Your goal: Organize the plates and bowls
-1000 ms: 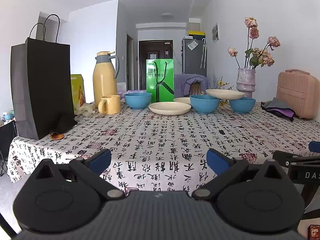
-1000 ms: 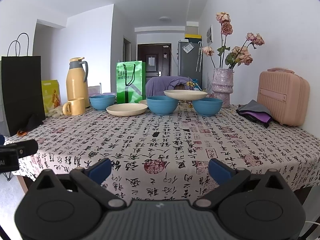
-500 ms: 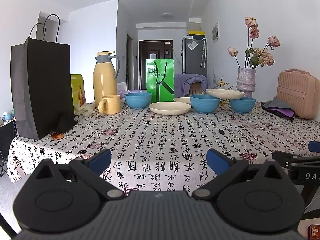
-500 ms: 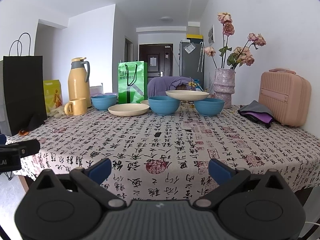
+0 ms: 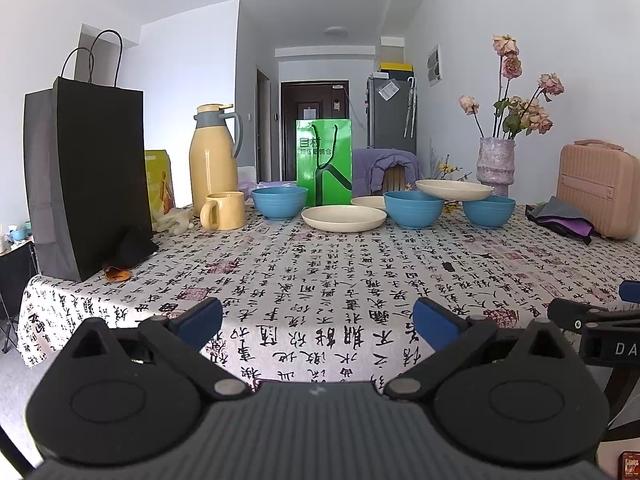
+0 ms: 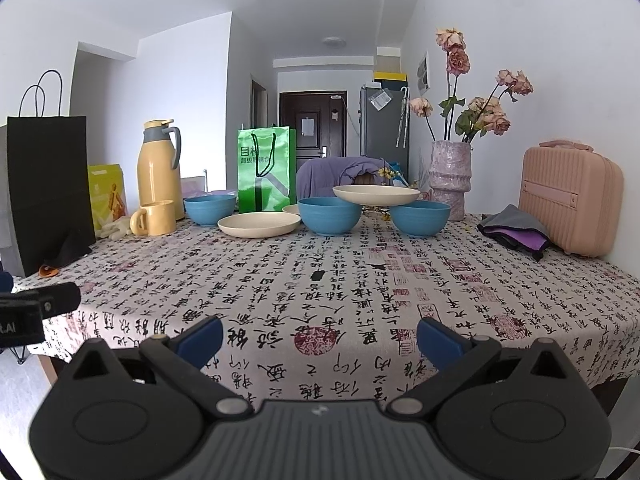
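Presently approach stage: left gripper [image 5: 318,320] and right gripper [image 6: 320,334], jaws released, empty; next reach bowls [image 6: 330,216] and plates [image 6: 259,224] at 12 o'clock.

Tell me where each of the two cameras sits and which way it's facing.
Left wrist: on the left hand-held gripper at the table's near edge, facing the dishes and black bag; its open fingers and the other gripper's tip at right show.
Right wrist: on the right hand-held gripper, further right, facing the same way; its open fingers and the left gripper's tip show.
Shared: three blue bowls, cream plate, yellow jug, vase, pink case.
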A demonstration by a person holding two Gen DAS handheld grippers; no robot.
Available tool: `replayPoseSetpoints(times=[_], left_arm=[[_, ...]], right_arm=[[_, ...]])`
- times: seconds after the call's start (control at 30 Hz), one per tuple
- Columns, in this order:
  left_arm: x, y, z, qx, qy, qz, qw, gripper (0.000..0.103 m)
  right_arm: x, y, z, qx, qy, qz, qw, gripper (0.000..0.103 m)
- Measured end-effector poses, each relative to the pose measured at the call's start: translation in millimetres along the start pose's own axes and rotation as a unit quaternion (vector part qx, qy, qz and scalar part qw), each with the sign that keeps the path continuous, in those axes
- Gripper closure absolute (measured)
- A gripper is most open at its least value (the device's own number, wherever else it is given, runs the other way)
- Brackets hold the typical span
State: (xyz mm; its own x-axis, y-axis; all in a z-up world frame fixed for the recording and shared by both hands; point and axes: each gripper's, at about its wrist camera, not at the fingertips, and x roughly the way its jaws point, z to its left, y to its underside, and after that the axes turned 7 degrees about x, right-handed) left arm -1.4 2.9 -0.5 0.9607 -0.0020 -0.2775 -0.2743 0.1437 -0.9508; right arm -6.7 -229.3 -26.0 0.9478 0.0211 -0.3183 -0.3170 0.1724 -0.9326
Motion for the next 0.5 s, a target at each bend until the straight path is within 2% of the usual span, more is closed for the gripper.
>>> replayPoseSetpoints(times=[0.5], left_arm=[[3.4,-0.9,3.0,-0.008,-0.003,0.009,0.9999,0.000]], right_arm=[[3.5,-2.5,-0.7,0.006,0.000,0.001,1.000,0.000]])
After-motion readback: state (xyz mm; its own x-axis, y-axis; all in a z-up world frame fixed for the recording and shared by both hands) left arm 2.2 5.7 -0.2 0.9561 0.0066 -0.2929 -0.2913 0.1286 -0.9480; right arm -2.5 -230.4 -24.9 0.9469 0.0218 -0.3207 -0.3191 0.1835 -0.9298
